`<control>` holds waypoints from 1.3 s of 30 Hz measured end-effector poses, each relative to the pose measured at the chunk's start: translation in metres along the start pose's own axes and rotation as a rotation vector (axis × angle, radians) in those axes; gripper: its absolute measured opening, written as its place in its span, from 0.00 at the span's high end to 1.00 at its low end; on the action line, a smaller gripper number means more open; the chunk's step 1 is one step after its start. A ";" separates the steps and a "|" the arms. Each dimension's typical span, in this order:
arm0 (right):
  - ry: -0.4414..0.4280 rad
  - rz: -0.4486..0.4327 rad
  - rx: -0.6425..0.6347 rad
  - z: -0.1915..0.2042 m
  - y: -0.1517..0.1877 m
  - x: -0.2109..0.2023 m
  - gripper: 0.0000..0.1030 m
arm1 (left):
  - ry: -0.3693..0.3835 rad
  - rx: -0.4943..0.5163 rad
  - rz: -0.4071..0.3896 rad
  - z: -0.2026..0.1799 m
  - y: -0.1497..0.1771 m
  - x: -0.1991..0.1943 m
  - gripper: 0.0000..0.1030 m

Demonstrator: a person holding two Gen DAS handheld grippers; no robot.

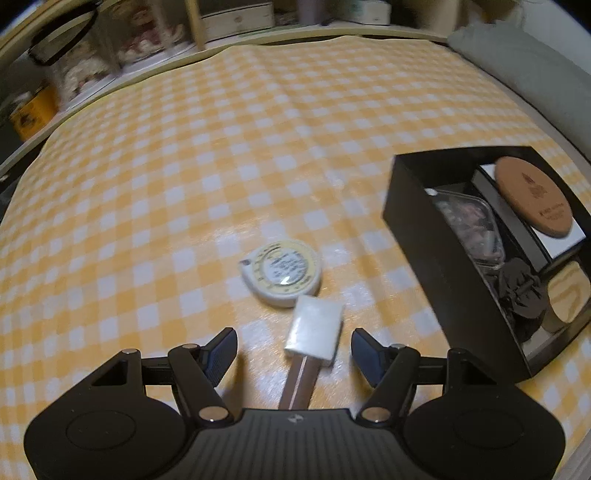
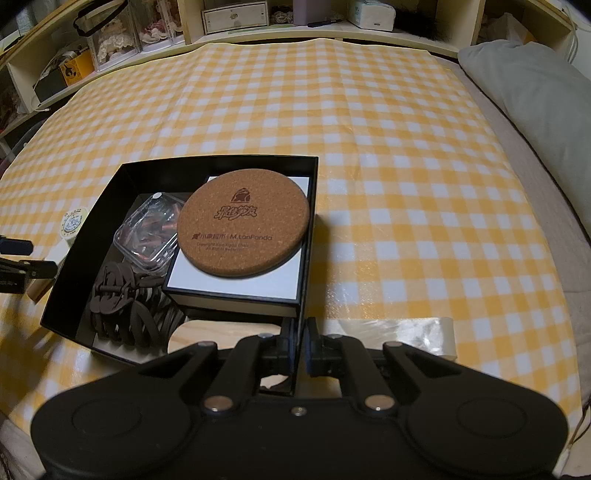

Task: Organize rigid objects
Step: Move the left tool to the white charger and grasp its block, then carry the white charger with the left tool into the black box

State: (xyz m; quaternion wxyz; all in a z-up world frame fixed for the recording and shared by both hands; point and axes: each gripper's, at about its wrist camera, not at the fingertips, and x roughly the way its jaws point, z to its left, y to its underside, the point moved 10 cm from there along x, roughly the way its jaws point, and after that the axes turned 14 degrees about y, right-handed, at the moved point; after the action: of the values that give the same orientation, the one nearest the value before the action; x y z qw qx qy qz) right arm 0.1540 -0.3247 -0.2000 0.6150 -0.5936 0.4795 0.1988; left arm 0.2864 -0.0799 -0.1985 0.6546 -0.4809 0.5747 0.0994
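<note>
A small tool with a white block head (image 1: 314,332) and a wooden handle (image 1: 299,384) lies on the checked cloth between the jaws of my left gripper (image 1: 293,349). The jaws stand open, and neither pad touches the tool. Just beyond it lies a round cream tape measure (image 1: 282,273). An open black box (image 2: 221,162) holds a cork coaster (image 2: 242,221) on a white box (image 2: 236,284), a clear plastic case (image 2: 147,232) and a dark hair claw (image 2: 122,306). My right gripper (image 2: 301,343) is shut on the box's near right wall.
The yellow and white checked cloth (image 2: 406,166) covers the table. A grey pillow (image 2: 535,92) lies along the right edge. Cluttered shelves (image 2: 236,18) line the far side. In the left wrist view the black box (image 1: 424,236) stands to the right of the tool.
</note>
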 end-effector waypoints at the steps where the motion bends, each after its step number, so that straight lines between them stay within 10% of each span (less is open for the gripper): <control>1: -0.001 0.000 0.001 0.000 0.000 0.000 0.94 | 0.008 0.011 0.000 -0.002 -0.001 0.002 0.36; 10: -0.001 0.000 0.001 0.000 0.000 0.000 0.94 | 0.006 0.042 0.047 -0.009 -0.001 0.019 0.66; 25: -0.001 0.000 0.000 0.000 0.000 0.000 0.94 | 0.101 -0.198 -0.177 -0.012 -0.039 -0.036 0.69; 39: 0.000 0.000 0.000 0.000 0.000 0.000 0.94 | 0.347 -0.185 -0.223 -0.095 -0.058 -0.051 0.69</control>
State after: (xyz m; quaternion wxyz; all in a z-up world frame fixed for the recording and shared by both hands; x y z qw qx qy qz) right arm 0.1541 -0.3245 -0.2000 0.6148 -0.5937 0.4794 0.1990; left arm 0.2473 -0.1594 -0.1133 0.5060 -0.6095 0.6103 -0.0052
